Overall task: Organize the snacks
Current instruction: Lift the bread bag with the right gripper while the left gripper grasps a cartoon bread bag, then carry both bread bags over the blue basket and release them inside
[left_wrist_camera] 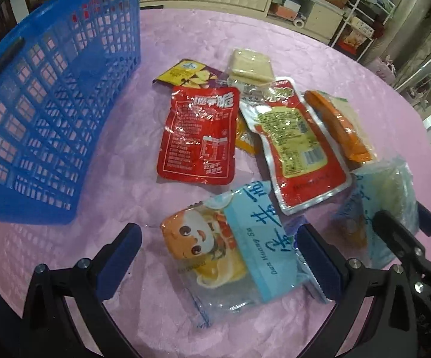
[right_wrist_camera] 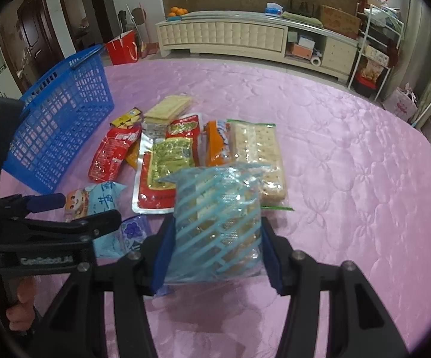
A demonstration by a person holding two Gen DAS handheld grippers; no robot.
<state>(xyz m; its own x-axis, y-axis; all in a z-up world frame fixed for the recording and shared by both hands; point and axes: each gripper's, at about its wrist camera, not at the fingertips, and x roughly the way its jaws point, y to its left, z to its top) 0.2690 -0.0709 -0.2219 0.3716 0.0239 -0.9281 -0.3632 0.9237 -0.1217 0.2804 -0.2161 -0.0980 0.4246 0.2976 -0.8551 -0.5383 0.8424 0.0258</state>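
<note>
So from the left wrist cam, the left gripper (left_wrist_camera: 218,244) sits low over the pink tablecloth (left_wrist_camera: 185,32), fingers spread wide around the cartoon-face snack pack (left_wrist_camera: 230,250), blue basket (left_wrist_camera: 51,104) just left. Right wrist cam: right gripper (right_wrist_camera: 216,249) is clamped on a blue striped cracker pack (right_wrist_camera: 218,220), raised off the cloth.

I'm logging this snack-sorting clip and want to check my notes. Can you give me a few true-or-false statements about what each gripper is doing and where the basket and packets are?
1. The right gripper is shut on the blue-striped packet. True.
2. The left gripper has already closed on the cartoon-face packet. False: its fingers stand apart on either side of it.
3. The blue basket holds several snacks. False: none show through its lattice wall; the snacks lie on the pink tablecloth.
4. The red packet lies beside the basket. True.
</note>
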